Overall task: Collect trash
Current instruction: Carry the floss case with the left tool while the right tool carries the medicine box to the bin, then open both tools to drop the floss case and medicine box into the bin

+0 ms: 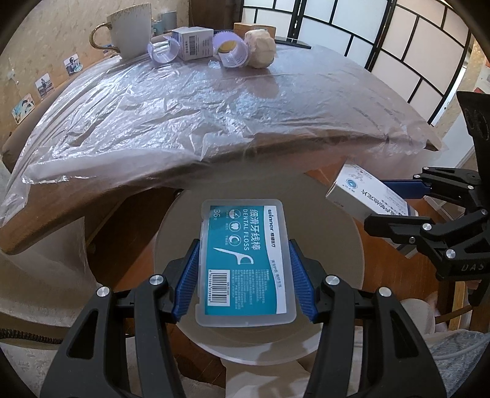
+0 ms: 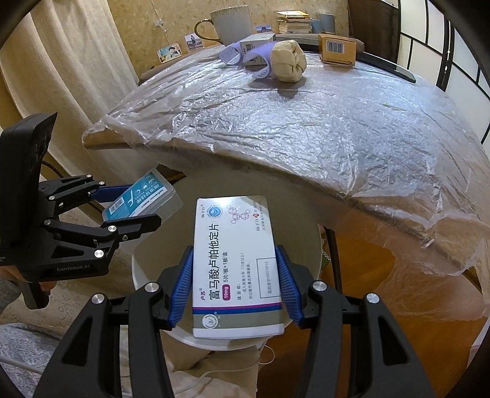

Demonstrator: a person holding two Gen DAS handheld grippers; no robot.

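My left gripper [image 1: 243, 269] is shut on a clear plastic dental floss box [image 1: 245, 260] with a teal label, held above a round white bin [image 1: 330, 245] beside the table. My right gripper [image 2: 234, 281] is shut on a white medicine box [image 2: 235, 266], held above the same bin [image 2: 306, 226]. Each gripper shows in the other's view: the right gripper [image 1: 395, 202] with the medicine box [image 1: 364, 196] at the right, and the left gripper [image 2: 134, 208] with the floss box [image 2: 141, 199] at the left.
A table covered in clear plastic film [image 1: 183, 116] holds a white mug [image 1: 131, 27], a small white box [image 1: 193, 43], purple hair rollers [image 1: 231, 50], a crumpled beige wad [image 1: 260, 47] and a brown carton [image 2: 337, 49]. A curtain [image 2: 61, 76] hangs at the left.
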